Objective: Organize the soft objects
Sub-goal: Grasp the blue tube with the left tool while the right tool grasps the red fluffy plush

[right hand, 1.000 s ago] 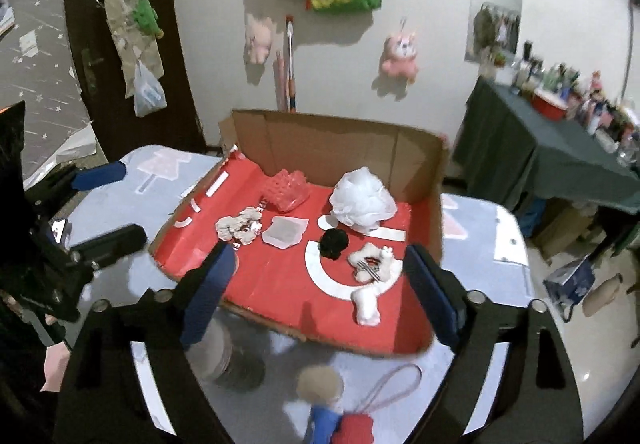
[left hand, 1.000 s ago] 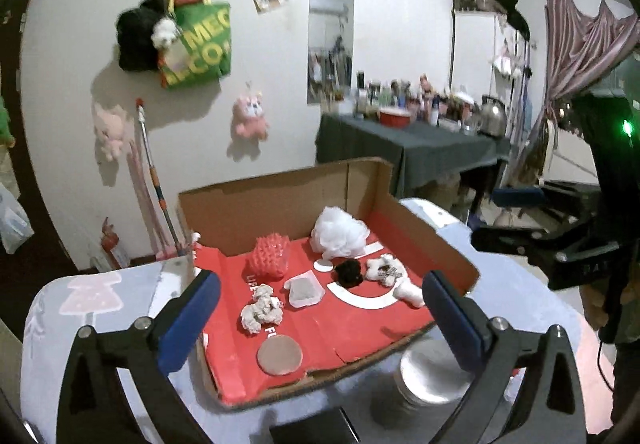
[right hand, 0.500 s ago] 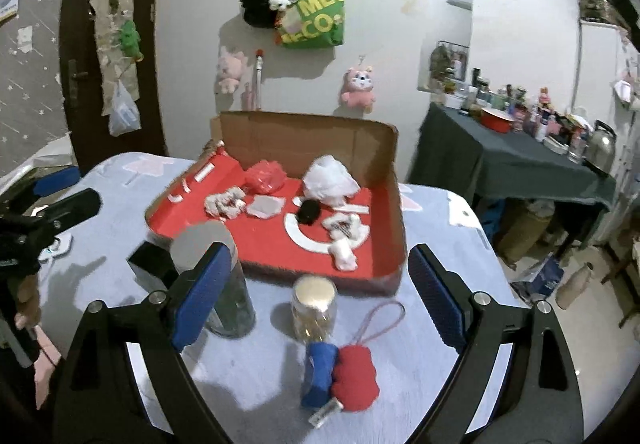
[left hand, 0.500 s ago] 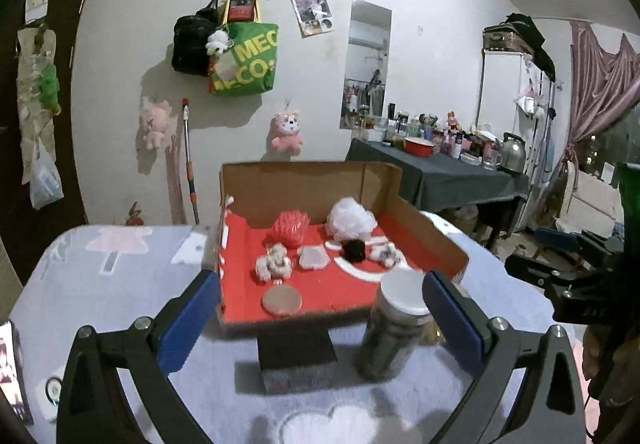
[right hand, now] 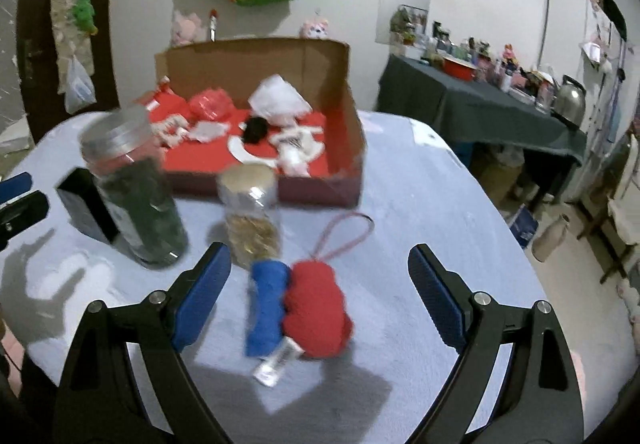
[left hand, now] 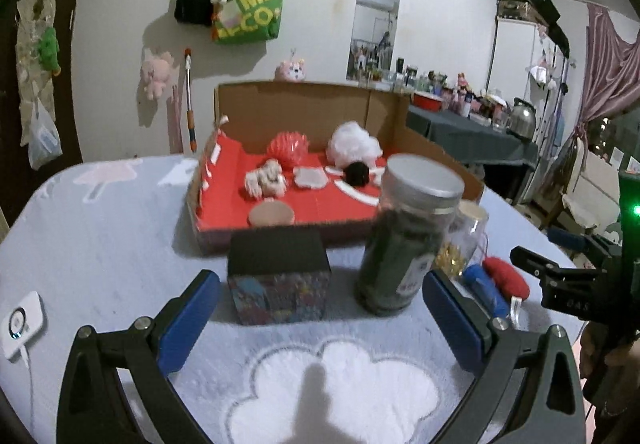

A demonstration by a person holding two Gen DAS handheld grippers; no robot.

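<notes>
Cluttered room, pale blue tabletop point(right hand: 420, 203), soft things in and before a cardboard box point(right hand: 256, 59).

On the wall we read "MEC" over "CO:" on a green tote bag point(left hand: 250, 13); the dark jar's label point(left hand: 408, 286) is too blurred for us to read. Our left gripper point(left hand: 320, 318) stands wide with nothing between its blue pads, and a patterned box with a black lid point(left hand: 278, 276) and the dark jar point(left hand: 404, 240) stand just beyond it, near the tabletop's front edge. Our right gripper point(right hand: 318, 284) is wide too, gripping nothing; the blue-and-red soft toy point(right hand: 300, 308) lies on the tabletop between its fingers, closer to the left one, touching neither, its tag toward us. A gold-filled jar point(right hand: 250, 211) stands just behind the toy. More soft pieces lie on the cardboard box's red floor.
</notes>
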